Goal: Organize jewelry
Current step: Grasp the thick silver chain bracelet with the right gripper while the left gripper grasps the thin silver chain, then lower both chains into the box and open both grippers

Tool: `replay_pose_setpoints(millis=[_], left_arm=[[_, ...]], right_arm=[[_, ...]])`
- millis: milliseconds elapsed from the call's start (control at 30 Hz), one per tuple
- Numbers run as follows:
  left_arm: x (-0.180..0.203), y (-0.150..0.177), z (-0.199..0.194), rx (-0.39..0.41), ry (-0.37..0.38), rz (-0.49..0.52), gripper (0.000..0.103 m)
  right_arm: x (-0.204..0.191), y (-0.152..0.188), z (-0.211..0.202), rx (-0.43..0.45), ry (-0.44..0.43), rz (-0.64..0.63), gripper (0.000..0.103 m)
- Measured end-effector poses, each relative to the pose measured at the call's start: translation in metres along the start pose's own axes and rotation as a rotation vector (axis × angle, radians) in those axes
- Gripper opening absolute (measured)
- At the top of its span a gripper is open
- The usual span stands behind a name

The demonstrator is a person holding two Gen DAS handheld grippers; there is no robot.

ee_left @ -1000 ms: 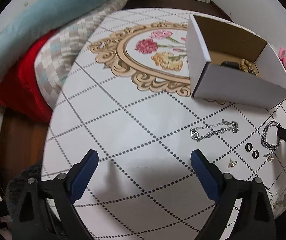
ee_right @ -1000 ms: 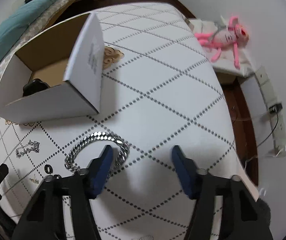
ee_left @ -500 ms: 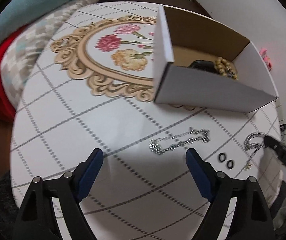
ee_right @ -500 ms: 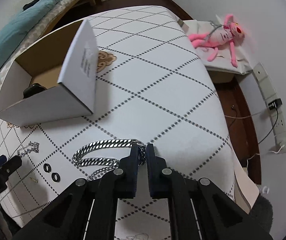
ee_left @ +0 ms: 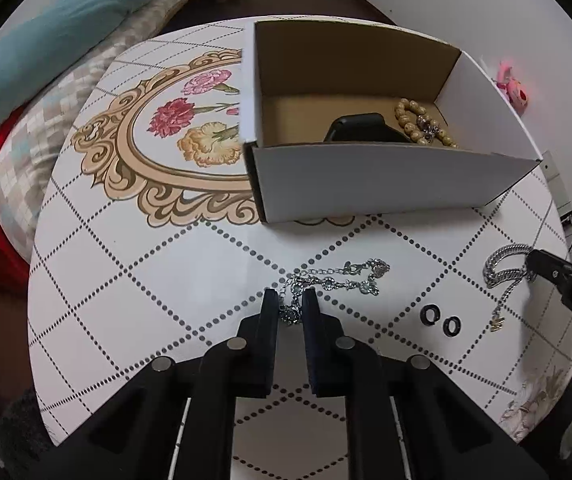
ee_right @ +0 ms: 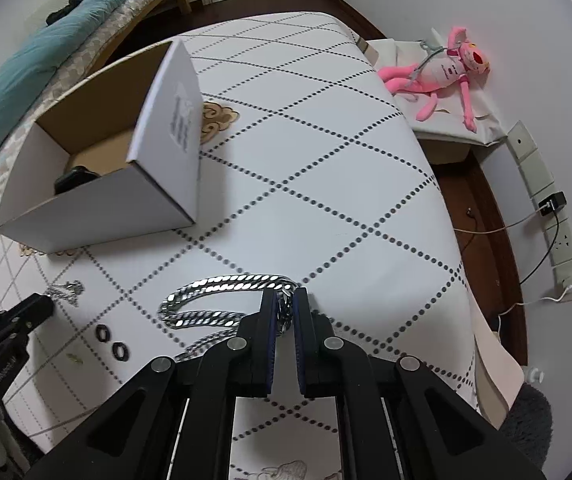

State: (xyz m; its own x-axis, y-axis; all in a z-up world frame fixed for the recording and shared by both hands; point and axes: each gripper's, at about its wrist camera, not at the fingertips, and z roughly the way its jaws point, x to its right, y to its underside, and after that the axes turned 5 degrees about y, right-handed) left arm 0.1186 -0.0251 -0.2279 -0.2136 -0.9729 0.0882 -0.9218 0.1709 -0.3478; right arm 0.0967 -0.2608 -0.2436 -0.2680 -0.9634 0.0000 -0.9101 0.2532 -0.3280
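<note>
Two pieces, a bead bracelet (ee_left: 422, 124) and a dark item, already lie in the box (ee_left: 386, 180), while each hand-held gripper, left (ee_left: 290, 300) and right (ee_right: 285, 304), pinches a chain on the table (ee_left: 166, 280), rings (ee_left: 440, 320) remaining.

White letters "DAS" on the black plastic right gripper (ee_left: 534, 258), seen at right edge of left wrist view; printed label on white cardboard box (ee_right: 166, 184) side wall is blurred, illegible; pink plush toy (ee_right: 442, 70) chest text unreadable
</note>
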Motion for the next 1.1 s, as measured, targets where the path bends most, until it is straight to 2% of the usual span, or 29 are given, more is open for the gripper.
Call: replay_pose_setpoints(millis=[267,600,867,1000,1100], left_arm=[[-0.008,-0.008,-0.037,0.065,0.068,-0.038,0.009],[-0.005,-0.032,-0.097,0.165,0.155,-0.064,0.009],[0.002,-0.076,-0.148,0.255,0.236,-0.032,0.009],[0.008,-0.107,-0.152,0.273,0.242,-0.004,0.009],[0.007,-0.129,-0.137,0.247,0.255,-0.006,0.009]], right_arm=[[-0.009,-0.002,-0.036,0.053,-0.114,0.000,0.008],[-0.017,-0.022,-0.085,0.107,-0.256,-0.003,0.008],[-0.023,-0.057,-0.133,0.164,-0.371,-0.025,0.008],[-0.037,-0.085,-0.144,0.183,-0.391,-0.071,0.008],[-0.049,-0.103,-0.136,0.166,-0.393,-0.086,0.008]])
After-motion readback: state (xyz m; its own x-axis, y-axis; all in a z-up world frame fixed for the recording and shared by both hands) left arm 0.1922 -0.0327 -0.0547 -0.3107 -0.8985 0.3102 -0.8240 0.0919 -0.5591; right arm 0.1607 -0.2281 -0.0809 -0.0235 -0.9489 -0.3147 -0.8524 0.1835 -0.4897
